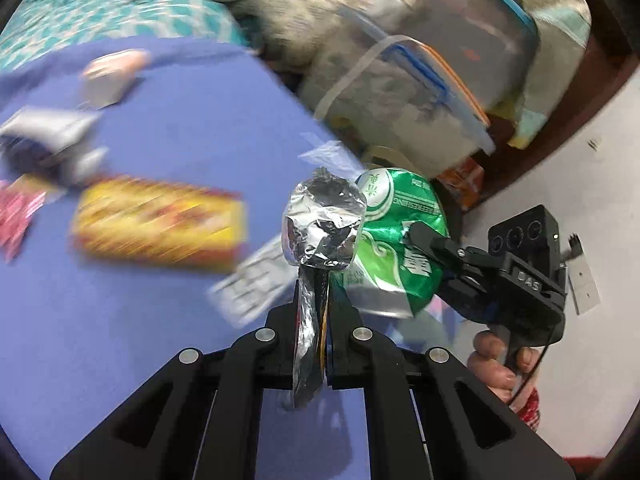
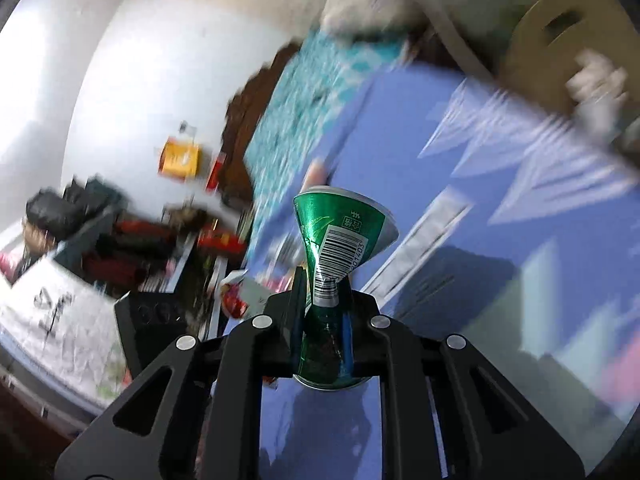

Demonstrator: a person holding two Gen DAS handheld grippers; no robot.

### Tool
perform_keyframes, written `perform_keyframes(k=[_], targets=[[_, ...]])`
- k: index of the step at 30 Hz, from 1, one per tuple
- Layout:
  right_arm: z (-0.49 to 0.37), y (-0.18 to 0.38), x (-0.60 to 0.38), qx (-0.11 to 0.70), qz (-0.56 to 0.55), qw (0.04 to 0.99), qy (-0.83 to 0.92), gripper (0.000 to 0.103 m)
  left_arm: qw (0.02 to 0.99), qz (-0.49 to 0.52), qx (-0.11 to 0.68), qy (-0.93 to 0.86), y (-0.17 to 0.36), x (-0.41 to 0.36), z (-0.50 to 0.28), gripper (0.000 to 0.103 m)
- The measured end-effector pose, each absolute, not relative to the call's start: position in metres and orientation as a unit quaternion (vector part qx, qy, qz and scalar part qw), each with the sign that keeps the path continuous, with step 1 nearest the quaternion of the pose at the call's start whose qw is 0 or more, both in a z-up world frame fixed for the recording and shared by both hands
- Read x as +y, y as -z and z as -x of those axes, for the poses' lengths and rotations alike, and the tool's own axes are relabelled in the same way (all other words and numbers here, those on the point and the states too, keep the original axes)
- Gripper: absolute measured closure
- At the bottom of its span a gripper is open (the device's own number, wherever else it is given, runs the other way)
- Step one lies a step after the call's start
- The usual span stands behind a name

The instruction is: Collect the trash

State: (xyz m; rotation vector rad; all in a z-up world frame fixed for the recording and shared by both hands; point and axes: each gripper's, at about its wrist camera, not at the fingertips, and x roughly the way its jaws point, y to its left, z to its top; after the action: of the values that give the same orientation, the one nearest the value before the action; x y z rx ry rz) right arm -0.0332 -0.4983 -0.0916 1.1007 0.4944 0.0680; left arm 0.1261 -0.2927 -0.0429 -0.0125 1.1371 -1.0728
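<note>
My left gripper is shut on a crumpled silver foil wrapper and holds it above the purple sheet. My right gripper is shut on a crushed green can, pinched at its middle. In the left wrist view the green can hangs just right of the foil, with the right gripper on it. A yellow and red packet, a white printed paper, a silver and dark wrapper, a small white box and a red wrapper lie on the sheet.
Clear plastic storage boxes with bedding stand to the right of the bed. A teal patterned blanket lies at the far side. In the right wrist view, clutter and a yellow box lie on the floor at left. Both views are blurred.
</note>
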Motion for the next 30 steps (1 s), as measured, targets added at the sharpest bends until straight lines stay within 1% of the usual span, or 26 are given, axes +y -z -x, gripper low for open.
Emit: perform_keyframes(k=[5, 10, 13, 14, 15, 16, 17, 18, 19, 22, 25, 30], targets=[[0.079, 0.078, -0.578, 0.185, -0.495, 0.845, 0.089, 0.085, 0.677, -0.003, 0.51, 0.53, 0.03, -0.398, -0.117, 0.097], [0.1, 0.082, -0.633, 0.18, -0.467, 0.848, 0.176, 0.085, 0.665, -0.022, 0.504, 0.55, 0.026, -0.49, -0.114, 0.097], [0.097, 0.092, -0.654, 0.188, -0.462, 0.842, 0.205, 0.083, 0.665, -0.034, 0.511, 0.543, 0.035, -0.532, -0.117, 0.092], [0.096, 0.096, -0.657, 0.192, -0.462, 0.84, 0.211, 0.082, 0.666, -0.036, 0.512, 0.54, 0.038, -0.54, -0.117, 0.089], [0.092, 0.1, -0.659, 0.199, -0.463, 0.836, 0.216, 0.082, 0.667, -0.037, 0.517, 0.535, 0.042, -0.549, -0.119, 0.072], [0.088, 0.103, -0.66, 0.208, -0.465, 0.833, 0.215, 0.074, 0.67, -0.038, 0.523, 0.525, 0.046, -0.556, -0.121, 0.041], [0.084, 0.107, -0.66, 0.212, -0.472, 0.829, 0.212, 0.058, 0.676, -0.036, 0.526, 0.515, 0.049, -0.557, -0.123, 0.027], [0.084, 0.111, -0.658, 0.208, -0.476, 0.827, 0.214, 0.046, 0.687, -0.029, 0.524, 0.503, 0.05, -0.557, -0.125, 0.022], [0.085, 0.11, -0.657, 0.199, -0.474, 0.829, 0.222, 0.037, 0.693, -0.022, 0.521, 0.498, 0.05, -0.555, -0.127, 0.022], [0.094, 0.105, -0.65, 0.185, -0.466, 0.836, 0.223, 0.037, 0.686, -0.015, 0.527, 0.501, 0.049, -0.543, -0.13, 0.022], [0.103, 0.09, -0.632, 0.178, -0.467, 0.84, 0.211, 0.037, 0.696, -0.016, 0.512, 0.503, 0.041, -0.522, -0.13, 0.023], [0.09, 0.079, -0.581, 0.173, -0.474, 0.847, 0.165, 0.037, 0.738, -0.022, 0.465, 0.489, 0.026, -0.445, -0.129, 0.023]])
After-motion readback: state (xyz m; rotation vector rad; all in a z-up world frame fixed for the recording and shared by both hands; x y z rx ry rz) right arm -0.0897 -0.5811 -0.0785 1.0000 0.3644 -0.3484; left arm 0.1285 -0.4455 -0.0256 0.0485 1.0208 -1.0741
